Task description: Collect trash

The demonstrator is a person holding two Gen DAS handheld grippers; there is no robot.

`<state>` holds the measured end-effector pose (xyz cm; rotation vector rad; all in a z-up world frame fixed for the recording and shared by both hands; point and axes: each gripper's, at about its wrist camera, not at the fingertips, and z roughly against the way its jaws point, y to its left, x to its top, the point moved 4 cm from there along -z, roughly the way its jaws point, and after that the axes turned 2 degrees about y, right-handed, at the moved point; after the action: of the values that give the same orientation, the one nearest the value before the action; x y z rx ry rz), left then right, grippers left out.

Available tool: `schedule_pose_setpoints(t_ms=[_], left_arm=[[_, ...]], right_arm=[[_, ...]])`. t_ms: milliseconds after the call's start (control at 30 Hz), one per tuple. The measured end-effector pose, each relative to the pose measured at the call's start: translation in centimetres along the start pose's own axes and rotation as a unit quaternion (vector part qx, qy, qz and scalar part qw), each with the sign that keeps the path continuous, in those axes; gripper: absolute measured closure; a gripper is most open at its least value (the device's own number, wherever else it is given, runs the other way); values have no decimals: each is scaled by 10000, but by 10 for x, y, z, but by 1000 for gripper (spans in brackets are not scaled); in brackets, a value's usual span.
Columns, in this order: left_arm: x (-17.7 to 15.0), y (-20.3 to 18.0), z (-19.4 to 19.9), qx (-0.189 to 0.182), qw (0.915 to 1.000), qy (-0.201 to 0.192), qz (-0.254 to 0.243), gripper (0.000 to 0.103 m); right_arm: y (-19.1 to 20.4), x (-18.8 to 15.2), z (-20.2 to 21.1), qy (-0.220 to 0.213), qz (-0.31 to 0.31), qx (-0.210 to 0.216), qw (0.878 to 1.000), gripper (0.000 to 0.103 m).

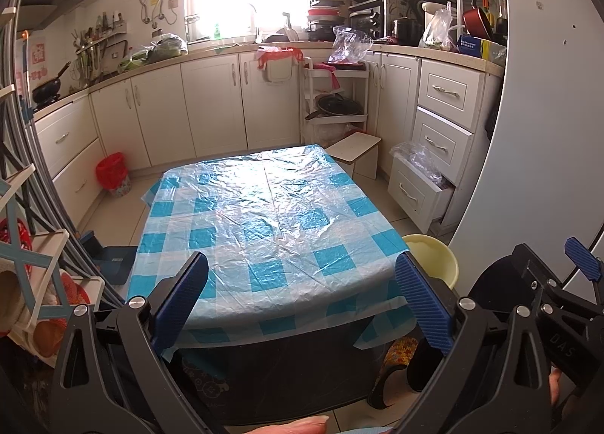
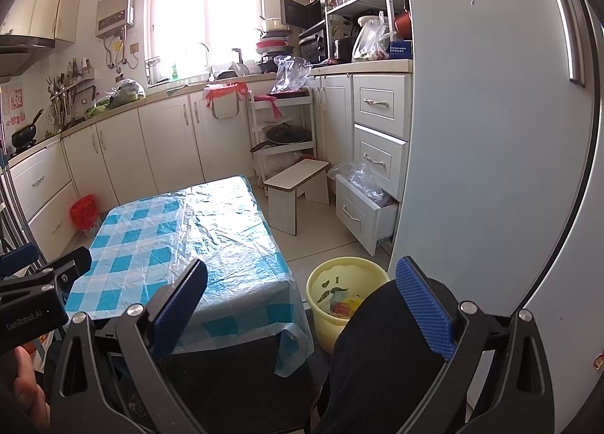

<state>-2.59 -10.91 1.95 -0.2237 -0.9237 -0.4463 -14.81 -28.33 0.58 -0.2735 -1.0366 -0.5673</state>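
Hovering: both grippers empty over the blue-checked plastic-covered table.
Left gripper: jaws spread.
Right gripper: jaws spread.
Bin: round yellow plastic bucket holding scraps, right of table, nearer right gripper.

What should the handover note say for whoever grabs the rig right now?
Left gripper: open, holding nothing, above the table's near edge.
Right gripper: open, holding nothing.
Checked tablecloth: no trash visible on it.
Yellow bin: on the floor right of the table, scraps already inside.
Done: tabletop looks cleared.
Left: nothing obvious; check the floor, partly hidden.
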Motion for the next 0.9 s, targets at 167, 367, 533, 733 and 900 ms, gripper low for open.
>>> schedule_pose_setpoints(t_ms=[167, 367, 533, 733, 900], left_arm=[[0, 0, 1, 11, 10000, -3, -4, 8], [0, 1, 2, 15, 10000, -6, -6, 8], [0, 0, 2, 20, 10000, -8, -14, 8], [-1, 0, 1, 1, 10000, 8, -12, 8], [-5, 5, 1, -133, 9999, -8, 8, 8]], right_arm=[[0, 0, 0, 12, 1, 3, 10000, 7], [0, -2, -2, 30, -11, 7, 10000, 7], [0, -2, -2, 33, -9, 8, 10000, 7], [0, -3, -1, 43, -13, 9, 10000, 7], [1, -7, -1, 74, -19, 25, 10000, 7]])
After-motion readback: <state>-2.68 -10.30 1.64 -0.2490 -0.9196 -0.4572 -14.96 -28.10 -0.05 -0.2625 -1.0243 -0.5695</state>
